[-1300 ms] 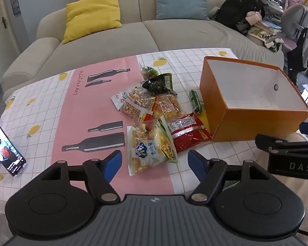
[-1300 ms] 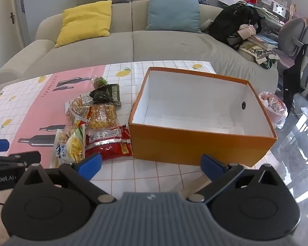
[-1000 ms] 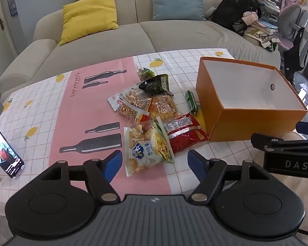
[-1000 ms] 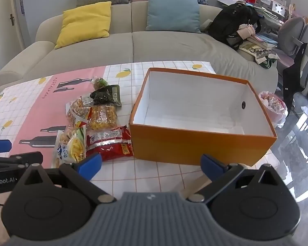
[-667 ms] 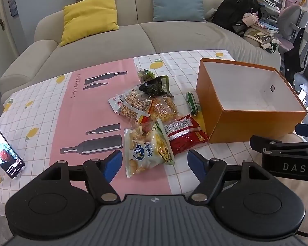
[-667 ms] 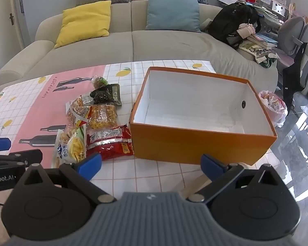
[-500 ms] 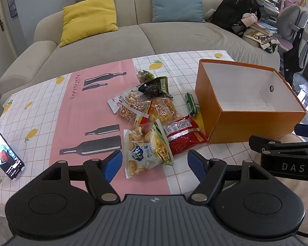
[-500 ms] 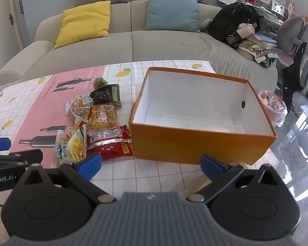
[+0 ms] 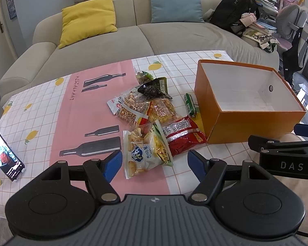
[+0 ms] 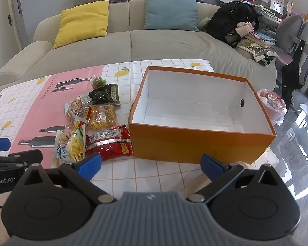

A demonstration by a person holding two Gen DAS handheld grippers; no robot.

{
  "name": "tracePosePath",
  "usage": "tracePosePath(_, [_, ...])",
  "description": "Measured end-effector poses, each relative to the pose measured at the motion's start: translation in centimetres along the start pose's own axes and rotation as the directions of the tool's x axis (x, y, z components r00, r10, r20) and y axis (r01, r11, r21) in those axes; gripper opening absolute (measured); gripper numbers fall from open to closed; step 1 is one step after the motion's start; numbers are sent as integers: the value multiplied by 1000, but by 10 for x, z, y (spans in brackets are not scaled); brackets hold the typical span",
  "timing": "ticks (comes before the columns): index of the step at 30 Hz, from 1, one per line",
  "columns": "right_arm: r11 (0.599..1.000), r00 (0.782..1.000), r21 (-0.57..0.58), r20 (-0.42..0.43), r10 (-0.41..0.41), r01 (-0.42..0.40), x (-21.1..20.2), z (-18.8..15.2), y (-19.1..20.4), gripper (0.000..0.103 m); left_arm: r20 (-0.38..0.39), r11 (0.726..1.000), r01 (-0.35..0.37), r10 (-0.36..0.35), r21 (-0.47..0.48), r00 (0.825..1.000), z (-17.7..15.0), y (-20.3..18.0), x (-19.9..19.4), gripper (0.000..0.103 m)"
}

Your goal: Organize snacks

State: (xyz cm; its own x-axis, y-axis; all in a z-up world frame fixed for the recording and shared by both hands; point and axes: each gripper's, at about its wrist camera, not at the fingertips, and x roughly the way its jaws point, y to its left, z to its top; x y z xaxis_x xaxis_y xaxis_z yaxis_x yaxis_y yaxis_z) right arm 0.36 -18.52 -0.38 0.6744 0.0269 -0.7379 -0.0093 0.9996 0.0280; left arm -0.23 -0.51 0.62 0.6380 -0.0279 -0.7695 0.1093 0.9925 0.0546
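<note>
Snacks (image 9: 154,123) unmoved beside box (image 9: 246,123).

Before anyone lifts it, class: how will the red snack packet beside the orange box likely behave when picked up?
The red packet looks like thin foil film, so it will probably flop and crinkle. Its glossy surface may be slippery. It lies puffed yet fairly flat, so it is likely light, and its edge under the yellow bag may drag that along.
</note>
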Motion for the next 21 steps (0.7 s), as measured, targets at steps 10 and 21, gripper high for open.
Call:
tracePosePath(10, [1000,1000,10,3,-4,4,-2,2,-2,100,8,1000,-3,3,0,1000,2,0,-1,85])
tracePosePath(21, [1000,1000,18,14,-7,7,-4,4,-2,100,13,1000,-2,2,3,1000,3,-1,-3,85])
